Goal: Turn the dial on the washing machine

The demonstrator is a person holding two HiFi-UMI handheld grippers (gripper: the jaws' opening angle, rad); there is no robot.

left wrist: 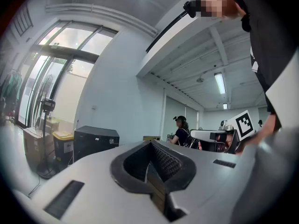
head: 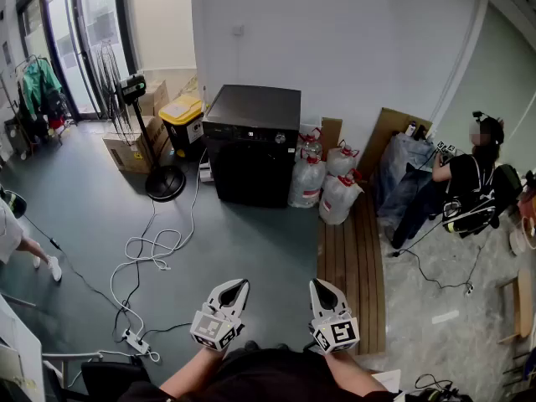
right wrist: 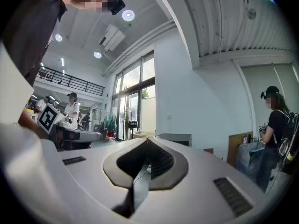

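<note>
I hold both claws level and low in the head view, well apart from the washer. The left claw (head: 241, 285) has its jaws pressed together with nothing between them. The right claw (head: 318, 285) is the same, tips meeting, empty. The washer (head: 253, 145), a black box, stands against the white wall across the floor. Its dial (head: 280, 138) shows as a small pale round on the front panel. Water jugs (head: 307, 180) sit just right of it, with a yellow bin (head: 182, 112) and a fan (head: 159, 178) to its left. White cable (head: 149, 254) loops over the floor. A person (head: 465, 182) is at the far right.
</note>
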